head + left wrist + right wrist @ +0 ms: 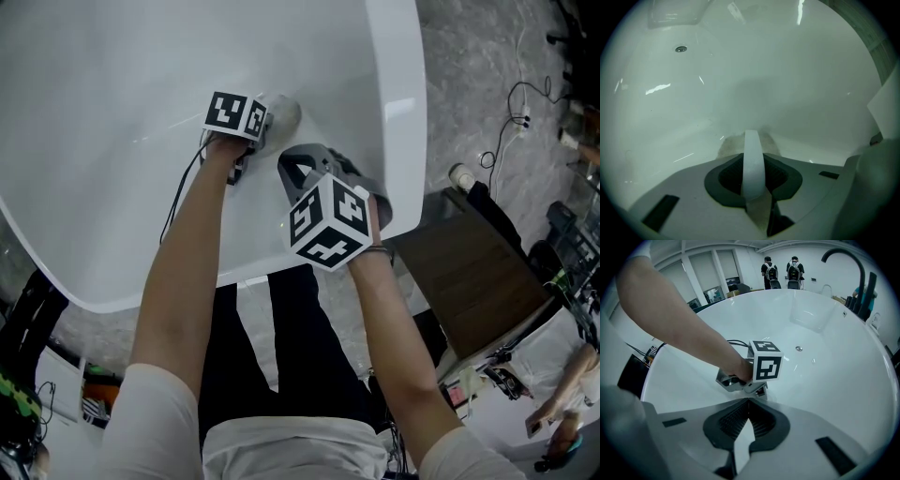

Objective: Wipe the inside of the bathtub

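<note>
Arms (178, 272) in short white sleeves are reaching down over the rim into a glossy white bathtub (103, 169), each carrying a grey two-jaw gripper topped with a black-and-white marker cube. The left gripper (753, 161) is sitting deeper in the tub, its jaws clamping on a pale grey wiping cloth (281, 114). A white fold of that cloth is standing up between the pads, and the rest is bunching just beyond the tips, pressing against the curved inner wall of the tub. In the left gripper view a small round metal drain (681, 48) is showing well apart from the cloth, toward the upper left of the basin.

The right gripper (749, 401) is being held nearer the person, close to the tub's right rim, with its jaws pressing together and nothing sitting between them. Its camera is looking across the basin at the left gripper's cube and forearm. A black curved tap (843, 258) is rising at the far end of the tub, and two people with backpacks (771, 270) are standing in the room beyond. Outside the tub, a dark brown wooden surface (469, 272) is lying beside the rim on the grey stone floor (487, 75).
</note>
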